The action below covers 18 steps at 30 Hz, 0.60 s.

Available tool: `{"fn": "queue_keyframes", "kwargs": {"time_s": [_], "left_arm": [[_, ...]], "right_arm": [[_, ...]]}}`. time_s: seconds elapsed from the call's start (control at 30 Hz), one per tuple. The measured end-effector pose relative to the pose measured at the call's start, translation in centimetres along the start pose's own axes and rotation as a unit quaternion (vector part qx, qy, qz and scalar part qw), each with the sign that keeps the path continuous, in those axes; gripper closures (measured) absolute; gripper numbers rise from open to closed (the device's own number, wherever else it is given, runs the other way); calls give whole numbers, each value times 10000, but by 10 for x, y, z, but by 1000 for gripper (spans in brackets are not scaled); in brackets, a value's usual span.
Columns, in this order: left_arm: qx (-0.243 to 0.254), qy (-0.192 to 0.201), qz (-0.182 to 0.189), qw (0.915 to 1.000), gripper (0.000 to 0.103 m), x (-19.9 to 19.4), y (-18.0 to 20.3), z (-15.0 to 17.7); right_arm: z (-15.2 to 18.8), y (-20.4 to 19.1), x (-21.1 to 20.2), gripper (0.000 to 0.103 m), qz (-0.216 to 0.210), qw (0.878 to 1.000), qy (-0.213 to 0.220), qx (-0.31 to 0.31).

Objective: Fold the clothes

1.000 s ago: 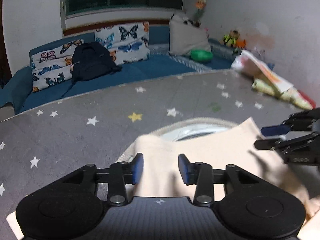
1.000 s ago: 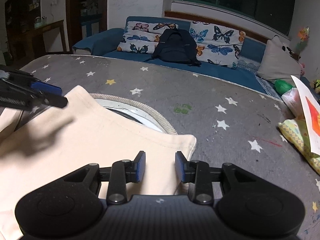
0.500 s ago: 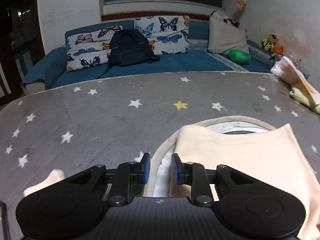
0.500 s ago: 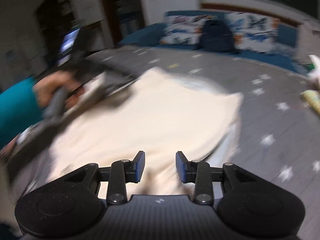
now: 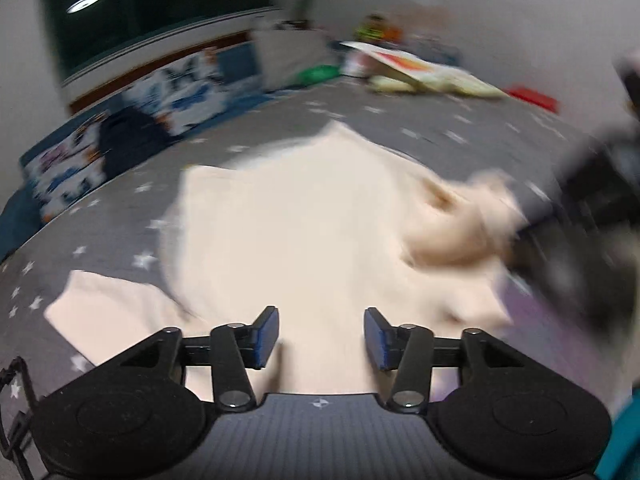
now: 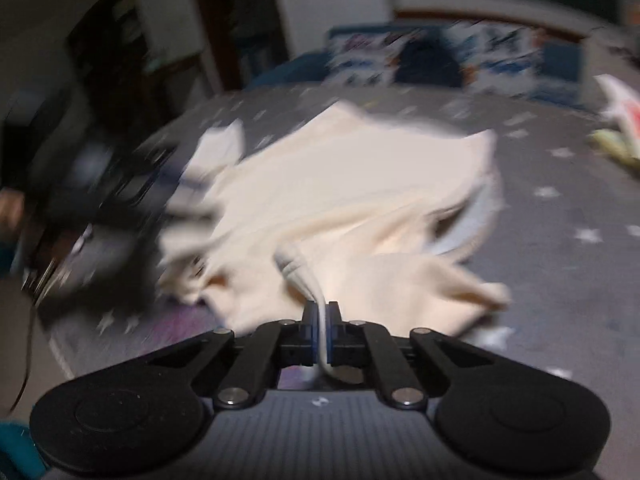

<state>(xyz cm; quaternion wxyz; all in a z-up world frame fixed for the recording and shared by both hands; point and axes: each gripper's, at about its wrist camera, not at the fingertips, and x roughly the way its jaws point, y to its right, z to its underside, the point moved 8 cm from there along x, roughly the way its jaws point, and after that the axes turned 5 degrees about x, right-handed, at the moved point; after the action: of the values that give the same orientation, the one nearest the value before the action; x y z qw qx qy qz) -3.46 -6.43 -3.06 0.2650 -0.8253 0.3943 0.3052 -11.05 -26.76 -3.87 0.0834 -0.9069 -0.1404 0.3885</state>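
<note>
A cream garment (image 5: 304, 232) lies spread on the grey star-print surface (image 5: 440, 128); it also shows in the right wrist view (image 6: 360, 184). My left gripper (image 5: 320, 338) is open and empty, just above the garment's near edge. My right gripper (image 6: 320, 320) is shut on a bunched hem of the garment (image 6: 300, 268) and lifts it. In the left wrist view the right gripper (image 5: 568, 240) is a dark blur at the right with bunched cloth beside it. Both views are motion-blurred.
A blue sofa with butterfly cushions (image 5: 176, 92) and a black backpack (image 6: 426, 64) stands behind the surface. Papers and packets (image 5: 424, 72) lie at its far right. A dark blurred shape that looks like the left gripper (image 6: 100, 208) fills the left of the right wrist view.
My right gripper has shut on the garment's hem and pulled it up. My left gripper has opened wider and moved back over the garment's near edge. Both cameras swung quickly.
</note>
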Motion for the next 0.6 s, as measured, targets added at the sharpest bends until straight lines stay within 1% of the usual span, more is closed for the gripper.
{"fn": "queue_keyframes", "kwargs": {"time_s": [0.1,0.13,0.17,0.23,0.3,0.33,0.4,0.43,0.47,0.5,0.53,0.57,0.6], "left_arm": [[609,22,-91,9981,49,-1,35,10],[812,29,-124,9966,49,-1,47,14],[978,97,-168,9950,46,-1,56,14],[1068,196,-181,9939,43,-3,65,12],[1123,291,-129,9932,39,-2,71,6],[1187,348,-138,9922,38,-1,73,2],[1351,445,-151,9897,32,4,79,-6],[1452,485,-154,9881,31,8,82,-9],[1450,459,-121,9883,31,13,85,-10],[1442,429,-86,9886,31,18,87,-11],[1435,398,-51,9888,31,22,90,-11],[1443,410,-15,9887,32,23,92,-12],[1453,423,20,9885,33,23,94,-12]], "right_arm": [[-3,28,-34,100,360,9971,468,477],[-2,41,-48,100,561,9939,641,702],[-1,55,-63,100,762,9894,812,927],[10,86,-90,100,1228,9755,1036,1501],[27,113,-110,99,1745,9588,1080,1964],[35,124,-120,93,1996,9500,1099,2136],[46,139,-134,77,2473,9358,1131,2245],[50,144,-140,66,2678,9295,1167,2253],[50,144,-144,66,2792,9275,1240,2155],[47,142,-144,66,2795,9295,1295,2031],[42,138,-142,64,2653,9355,1322,1923],[39,135,-138,59,2460,9425,1319,1838],[36,132,-132,56,2325,9482,1277,1748]]}}
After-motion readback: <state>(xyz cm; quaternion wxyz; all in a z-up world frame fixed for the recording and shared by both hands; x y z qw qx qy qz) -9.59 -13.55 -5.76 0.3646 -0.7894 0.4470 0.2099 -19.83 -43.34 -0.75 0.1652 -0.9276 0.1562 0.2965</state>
